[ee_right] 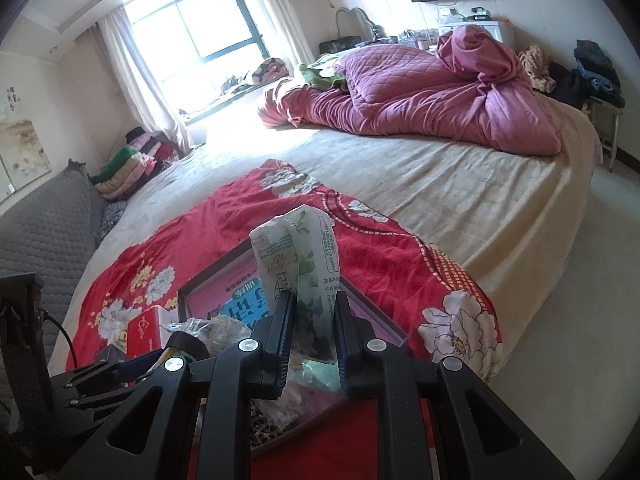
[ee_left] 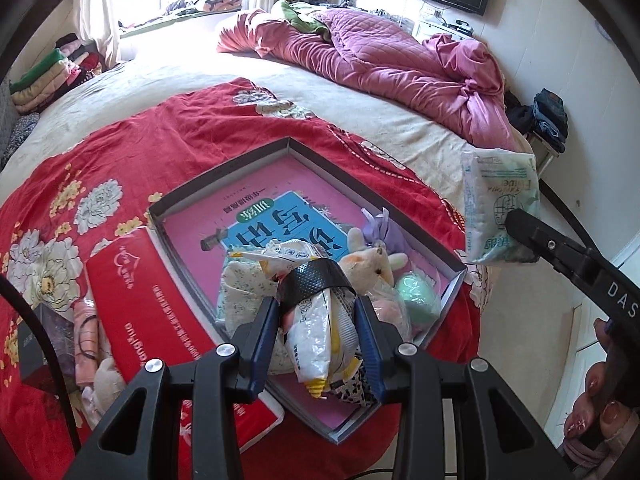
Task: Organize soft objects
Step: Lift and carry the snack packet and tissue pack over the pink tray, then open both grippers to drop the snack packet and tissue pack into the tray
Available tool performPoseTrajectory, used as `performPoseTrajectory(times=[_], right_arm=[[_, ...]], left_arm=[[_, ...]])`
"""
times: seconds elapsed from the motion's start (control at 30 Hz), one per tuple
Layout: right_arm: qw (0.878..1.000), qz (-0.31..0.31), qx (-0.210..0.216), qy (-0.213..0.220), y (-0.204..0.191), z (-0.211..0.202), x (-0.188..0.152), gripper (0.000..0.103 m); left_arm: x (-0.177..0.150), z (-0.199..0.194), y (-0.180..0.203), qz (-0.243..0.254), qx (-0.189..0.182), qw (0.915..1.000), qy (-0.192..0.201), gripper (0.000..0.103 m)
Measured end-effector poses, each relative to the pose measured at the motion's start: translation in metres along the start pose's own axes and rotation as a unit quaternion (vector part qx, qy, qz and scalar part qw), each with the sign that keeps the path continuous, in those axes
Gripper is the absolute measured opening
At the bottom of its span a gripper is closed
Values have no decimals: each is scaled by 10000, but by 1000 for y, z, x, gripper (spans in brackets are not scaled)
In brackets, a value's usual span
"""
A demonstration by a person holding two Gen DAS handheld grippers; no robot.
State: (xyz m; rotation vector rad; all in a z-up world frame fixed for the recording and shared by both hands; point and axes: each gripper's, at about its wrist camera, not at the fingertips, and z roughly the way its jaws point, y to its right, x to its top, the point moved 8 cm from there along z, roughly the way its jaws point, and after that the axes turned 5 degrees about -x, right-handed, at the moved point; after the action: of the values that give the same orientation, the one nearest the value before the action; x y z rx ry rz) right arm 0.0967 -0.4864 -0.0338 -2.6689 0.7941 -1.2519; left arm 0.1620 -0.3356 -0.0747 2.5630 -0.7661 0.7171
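Note:
A grey open box [ee_left: 224,176] with a pink and blue booklet on its floor lies on a red floral cloth [ee_left: 120,148] on the bed. In it lie a cream plush rabbit [ee_left: 370,262], a green soft ball [ee_left: 418,298], a purple item [ee_left: 378,228] and a floral pouch [ee_left: 240,284]. My left gripper [ee_left: 316,312] is shut on a white plastic pack wrapped with black tape [ee_left: 320,320], above the box. My right gripper [ee_right: 312,312] is shut on a green-white tissue pack [ee_right: 300,248], held to the right of the box; the pack also shows in the left wrist view [ee_left: 498,208].
A red box lid [ee_left: 160,312] lies left of the box, with a plush toy [ee_left: 106,380] and pink cloth beside it. A crumpled pink quilt [ee_left: 400,64] covers the far bed. Folded clothes [ee_left: 52,72] are stacked at left. The floor [ee_right: 580,280] is at the right.

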Motion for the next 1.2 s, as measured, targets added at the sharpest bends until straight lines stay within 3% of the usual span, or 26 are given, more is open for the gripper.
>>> performPoseTrajectory(times=[0.27,0.57,1.2], right_arm=[[9998,101,-196,14,8,29,1,20],[9968,-61,-669,-432,28,74,-21,20],[9940,-402,-783,-654,26,104,-40,23]], left_arm=[[0,19,-2,-18,-53,9999,-97,39],[0,35,-1,29,-79,9998,-179,39],[1,51,-1,-11,-143,9995,-269,39]])
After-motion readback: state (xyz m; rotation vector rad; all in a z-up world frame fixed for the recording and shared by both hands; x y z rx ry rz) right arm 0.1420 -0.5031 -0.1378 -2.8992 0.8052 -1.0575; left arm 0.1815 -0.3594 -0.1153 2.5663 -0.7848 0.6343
